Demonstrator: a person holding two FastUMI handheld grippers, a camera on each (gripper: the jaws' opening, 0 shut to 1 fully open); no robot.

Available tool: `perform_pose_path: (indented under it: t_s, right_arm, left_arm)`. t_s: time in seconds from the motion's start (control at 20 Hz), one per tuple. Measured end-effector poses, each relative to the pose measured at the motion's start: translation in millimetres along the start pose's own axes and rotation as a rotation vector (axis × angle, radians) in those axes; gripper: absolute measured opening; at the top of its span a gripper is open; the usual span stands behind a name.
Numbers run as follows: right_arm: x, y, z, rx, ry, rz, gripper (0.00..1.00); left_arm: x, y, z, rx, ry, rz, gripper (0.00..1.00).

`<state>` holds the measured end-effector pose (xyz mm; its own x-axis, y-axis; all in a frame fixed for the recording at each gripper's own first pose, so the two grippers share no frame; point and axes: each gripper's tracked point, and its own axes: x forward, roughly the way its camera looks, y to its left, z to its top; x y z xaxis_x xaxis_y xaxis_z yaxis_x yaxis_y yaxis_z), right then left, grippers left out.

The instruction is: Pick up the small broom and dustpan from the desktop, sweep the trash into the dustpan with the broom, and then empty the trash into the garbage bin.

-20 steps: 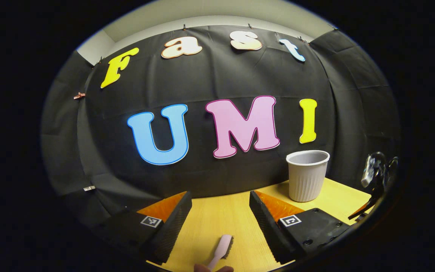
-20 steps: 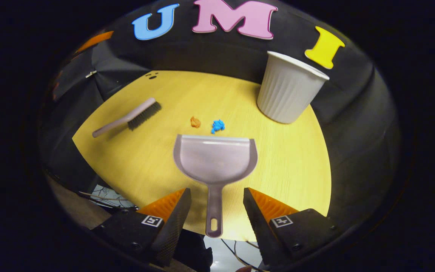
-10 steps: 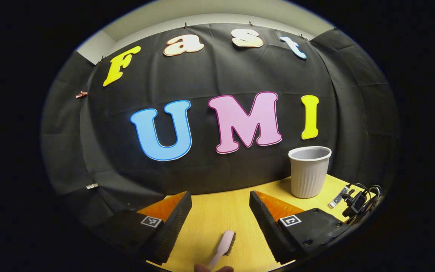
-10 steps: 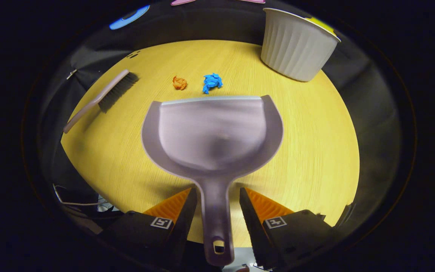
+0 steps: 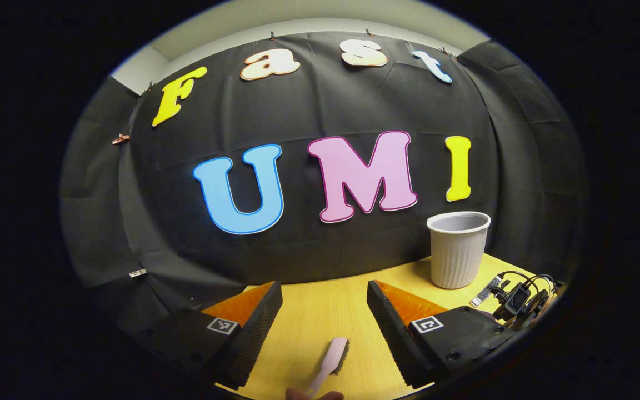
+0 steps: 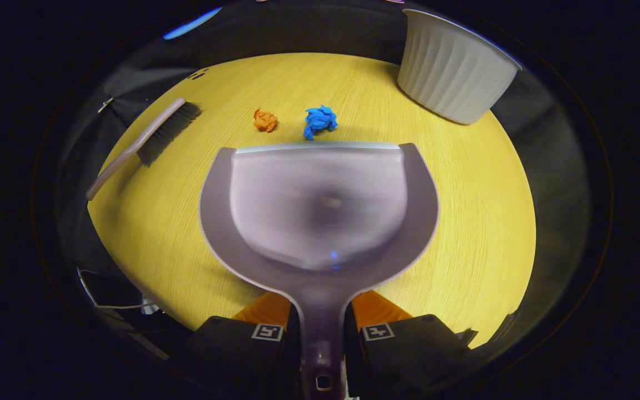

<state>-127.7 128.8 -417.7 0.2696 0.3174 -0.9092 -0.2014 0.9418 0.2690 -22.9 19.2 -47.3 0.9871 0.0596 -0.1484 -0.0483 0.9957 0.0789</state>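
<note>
On the yellow desktop [image 6: 464, 222], the right gripper [image 6: 321, 328] has both fingers pressed against the grey dustpan [image 6: 320, 205] handle. Just beyond the pan's front edge lie an orange scrap [image 6: 265, 120] and a blue scrap [image 6: 319, 120]. The broom [image 6: 142, 145] rests apart, far left. The left gripper [image 5: 324, 311] hovers with jaws wide, apparently above the broom. The ribbed garbage bin [image 5: 458, 250] stands upright at the back right.
</note>
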Motion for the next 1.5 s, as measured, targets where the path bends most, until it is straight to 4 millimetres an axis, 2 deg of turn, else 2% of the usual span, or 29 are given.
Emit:
perform_pose_path:
  t_s: [0.05,0.1,0.15,0.25,0.35,0.4,0.45,0.5,0.55,0.6,0.7,0.8,0.85,0.9,1.0,1.1,1.2,1.3,1.4,1.5]
  right_arm:
    - [-3.3,2.0,0.2,-0.004,-0.008,0.014,0.36]
    - [-7.9,5.1,1.2,-0.005,-0.022,0.029,0.33]
    - [-14.9,7.3,2.8,-0.002,-0.041,0.038,0.36]
    - [-35.1,9.6,3.8,0.005,-0.069,0.057,0.36]
    - [-49.0,8.3,3.7,0.008,-0.084,0.060,0.36]
    - [-55.5,5.8,3.1,0.003,-0.093,0.053,0.40]
    - [-62.2,2.8,3.1,-0.003,-0.101,0.044,0.40]
    - [-67.6,0.3,2.5,-0.008,-0.110,0.035,0.36]
    - [-73.7,-2.0,2.9,-0.013,-0.118,0.029,0.36]
    - [-79.1,-3.4,2.2,-0.017,-0.124,0.023,0.32]
    - [-87.5,-4.7,1.0,-0.024,-0.132,0.020,0.36]
    - [-93.6,-3.8,-1.1,-0.019,-0.133,0.021,0.33]
    - [-95.9,-2.9,-2.0,-0.016,-0.135,0.021,0.40]
    - [-97.5,-2.1,-2.5,-0.012,-0.137,0.021,0.36]
    - [-101.0,-0.6,-3.3,-0.010,-0.145,0.026,0.36]
    - [-103.3,0.7,-2.8,-0.014,-0.152,0.028,0.32]
    - [-105.3,2.9,-2.0,-0.013,-0.159,0.032,0.36]
    - [-106.5,4.7,-1.4,-0.012,-0.162,0.037,0.36]
    - [-107.0,5.2,-1.8,-0.013,-0.163,0.037,0.36]
    - [-107.7,6.2,-2.2,-0.014,-0.162,0.039,0.36]
  left_arm:
    - [0.0,1.9,-1.5,0.003,0.007,0.004,0.97]
    - [-0.8,2.1,-4.2,0.002,0.018,0.008,0.97]
    - [-1.2,3.0,-6.3,-0.001,0.031,0.009,0.97]
    - [-3.7,1.7,-13.7,-0.002,0.067,0.001,0.97]
    - [-8.6,-1.7,-29.4,-0.004,0.137,-0.032,0.97]
    - [-11.6,-5.3,-43.3,-0.017,0.195,-0.060,0.97]
    - [-10.2,-5.6,-66.3,-0.036,0.250,-0.080,0.97]
    - [-6.2,-5.6,-91.2,-0.055,0.309,-0.095,0.97]
    - [-4.5,-4.6,-109.8,-0.067,0.361,-0.102,0.97]
    - [-3.7,-6.5,-126.9,-0.076,0.409,-0.112,0.97]
    - [-0.7,-6.0,-162.7,-0.083,0.514,-0.135,1.00]
    - [1.7,-7.4,-198.1,-0.079,0.621,-0.166,0.97]
    - [3.6,-7.3,-214.5,-0.072,0.673,-0.182,0.97]
    - [7.5,-10.0,-230.5,-0.064,0.714,-0.202,0.96]
    - [14.3,-8.2,-257.1,-0.035,0.789,-0.229,0.95]
    - [18.6,-7.5,-279.6,-0.003,0.857,-0.246,0.95]
    - [19.0,-8.9,-301.8,0.023,0.930,-0.260,0.94]
    - [20.0,-11.0,-319.3,0.039,0.989,-0.273,0.89]
    - [22.3,-14.7,-332.0,0.041,1.033,-0.283,0.87]
    - [27.1,-21.3,-331.2,0.018,1.035,-0.297,0.87]
